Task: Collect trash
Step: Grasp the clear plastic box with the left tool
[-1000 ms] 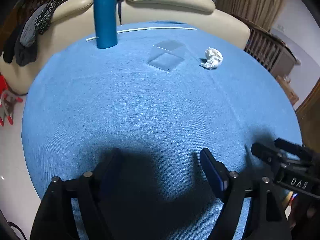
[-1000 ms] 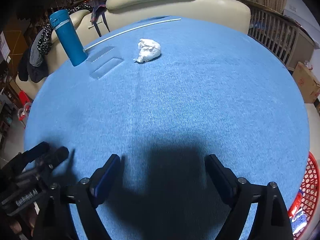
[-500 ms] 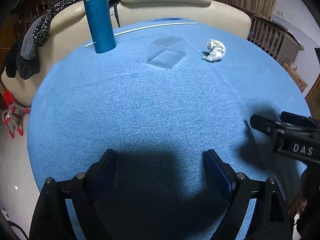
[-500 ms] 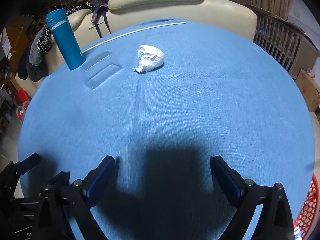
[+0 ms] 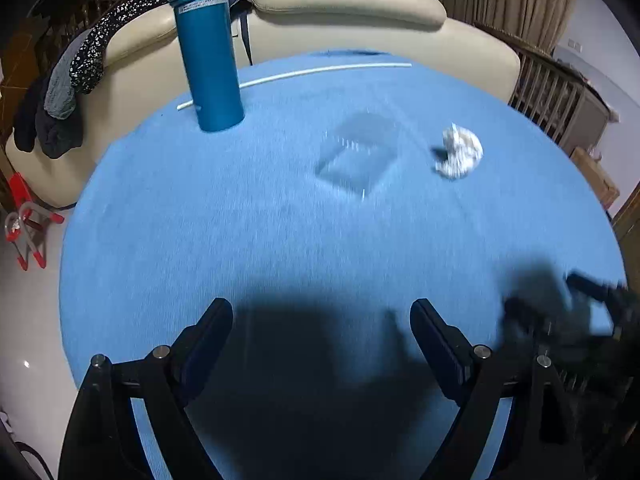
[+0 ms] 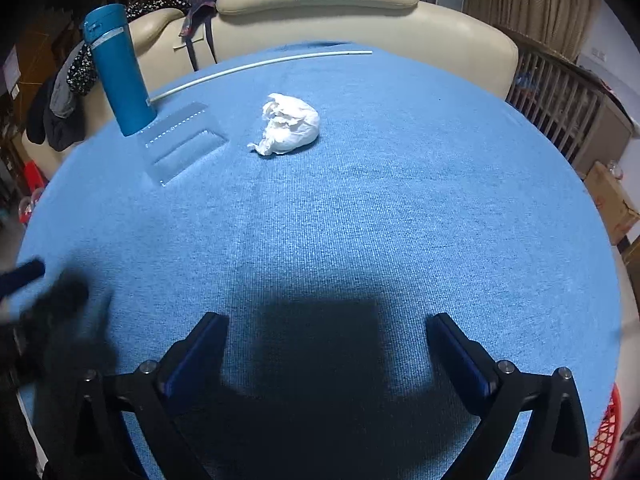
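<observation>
A crumpled white tissue point(image 6: 289, 124) lies on the blue round table point(image 6: 400, 200), well ahead of my right gripper point(image 6: 326, 330). That gripper's jaws are opening wide and hold nothing. In the left wrist view the tissue point(image 5: 459, 152) sits far right, with a clear plastic box point(image 5: 358, 156) beside it. My left gripper point(image 5: 322, 316) is open and empty above the near part of the table point(image 5: 200, 220). The clear box point(image 6: 182, 142) also shows in the right wrist view, left of the tissue. Each gripper appears blurred at the other view's edge.
A tall teal bottle point(image 5: 208, 48) stands at the back left near a thin white rod point(image 5: 296, 74). A cream sofa point(image 6: 320, 4) with clothes draped on it curves behind the table. A red basket point(image 6: 610, 432) shows at the lower right, and a wooden railing point(image 6: 560, 100) on the right.
Both grippers' jaws have spread wider. The right wrist view has drawn closer to the tissue. The left wrist view has shifted, with bottle, box and tissue now lower in its frame.
</observation>
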{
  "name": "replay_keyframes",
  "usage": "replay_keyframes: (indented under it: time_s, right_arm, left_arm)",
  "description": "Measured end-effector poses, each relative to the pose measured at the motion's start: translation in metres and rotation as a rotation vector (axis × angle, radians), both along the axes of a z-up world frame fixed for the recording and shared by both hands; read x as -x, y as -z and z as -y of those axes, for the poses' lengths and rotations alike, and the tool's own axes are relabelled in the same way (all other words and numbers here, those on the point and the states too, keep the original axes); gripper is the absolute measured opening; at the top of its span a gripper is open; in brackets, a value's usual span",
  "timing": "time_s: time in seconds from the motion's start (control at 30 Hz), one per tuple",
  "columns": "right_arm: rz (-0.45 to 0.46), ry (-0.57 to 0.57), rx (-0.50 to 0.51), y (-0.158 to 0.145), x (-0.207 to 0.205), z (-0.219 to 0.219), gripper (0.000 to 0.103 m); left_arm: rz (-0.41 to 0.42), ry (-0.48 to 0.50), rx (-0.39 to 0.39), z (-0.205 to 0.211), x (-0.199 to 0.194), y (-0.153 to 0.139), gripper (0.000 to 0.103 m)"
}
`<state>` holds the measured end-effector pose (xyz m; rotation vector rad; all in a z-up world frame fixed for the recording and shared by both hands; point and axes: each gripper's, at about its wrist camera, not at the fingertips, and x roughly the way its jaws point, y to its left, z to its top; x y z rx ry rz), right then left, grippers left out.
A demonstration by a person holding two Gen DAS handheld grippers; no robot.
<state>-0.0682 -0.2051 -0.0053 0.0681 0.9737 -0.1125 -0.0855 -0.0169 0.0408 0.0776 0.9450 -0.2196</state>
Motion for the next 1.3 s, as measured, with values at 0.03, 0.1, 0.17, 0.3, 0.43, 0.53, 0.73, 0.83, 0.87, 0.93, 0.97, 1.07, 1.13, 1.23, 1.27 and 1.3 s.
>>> replay_keyframes:
  time_s: [0.03, 0.1, 0.17, 0.3, 0.43, 0.53, 0.73, 0.83, 0.87, 0.93, 0.97, 1.07, 1.13, 1.23, 1.27, 1.3]
  right_arm:
    - [0.001, 0.0, 0.0, 0.0, 0.0, 0.0, 0.103]
    - [0.002, 0.0, -0.005, 0.0, 0.0, 0.0, 0.103]
    - [0.004, 0.0, -0.005, 0.0, 0.001, 0.001, 0.103]
    - [0.006, -0.01, -0.012, 0.0, 0.004, 0.003, 0.103]
    - [0.011, -0.018, -0.027, -0.001, 0.008, 0.005, 0.103]
    - [0.007, -0.018, -0.017, -0.001, 0.009, 0.004, 0.103]
    - [-0.004, -0.012, -0.016, -0.002, 0.007, 0.003, 0.103]
    - [-0.014, 0.007, -0.035, -0.003, 0.0, 0.005, 0.103]
    - [-0.015, 0.013, -0.047, -0.004, -0.003, 0.006, 0.103]
    - [-0.014, 0.026, -0.083, -0.006, -0.011, 0.011, 0.103]
    - [-0.009, 0.032, -0.106, -0.007, -0.016, 0.014, 0.103]
    - [0.003, 0.055, -0.134, -0.009, -0.037, 0.02, 0.103]
    - [0.033, 0.056, -0.143, -0.015, -0.052, 0.022, 0.103]
    - [0.078, 0.04, -0.122, -0.026, -0.084, 0.02, 0.103]
    - [0.075, 0.037, -0.132, -0.026, -0.097, 0.02, 0.102]
    - [0.07, 0.041, -0.139, -0.026, -0.109, 0.021, 0.1]
  left_arm:
    - [0.006, 0.01, 0.012, 0.003, -0.008, -0.003, 0.091]
    - [0.008, 0.037, 0.018, 0.012, -0.022, -0.007, 0.091]
    - [0.023, 0.062, 0.021, 0.022, -0.037, -0.01, 0.091]
    - [0.065, 0.102, 0.005, 0.039, -0.072, -0.013, 0.091]
    - [0.069, 0.127, 0.011, 0.049, -0.103, -0.011, 0.091]
    - [0.045, 0.175, 0.006, 0.056, -0.121, -0.003, 0.091]
    - [-0.017, 0.214, 0.001, 0.049, -0.129, 0.016, 0.048]
    - [-0.014, 0.192, 0.01, 0.037, -0.121, 0.016, 0.045]
    - [-0.011, 0.181, 0.009, 0.031, -0.116, 0.016, 0.045]
    - [-0.007, 0.157, 0.009, 0.021, -0.107, 0.017, 0.045]
    - [-0.006, 0.145, 0.009, 0.017, -0.103, 0.017, 0.045]
    - [0.0, 0.121, 0.003, 0.006, -0.086, 0.017, 0.045]
    - [0.002, 0.114, -0.002, 0.002, -0.078, 0.018, 0.045]
    - [0.002, 0.11, -0.003, -0.002, -0.07, 0.019, 0.045]
    - [0.001, 0.109, -0.003, -0.002, -0.071, 0.019, 0.045]
    - [0.001, 0.106, -0.005, -0.002, -0.071, 0.019, 0.045]
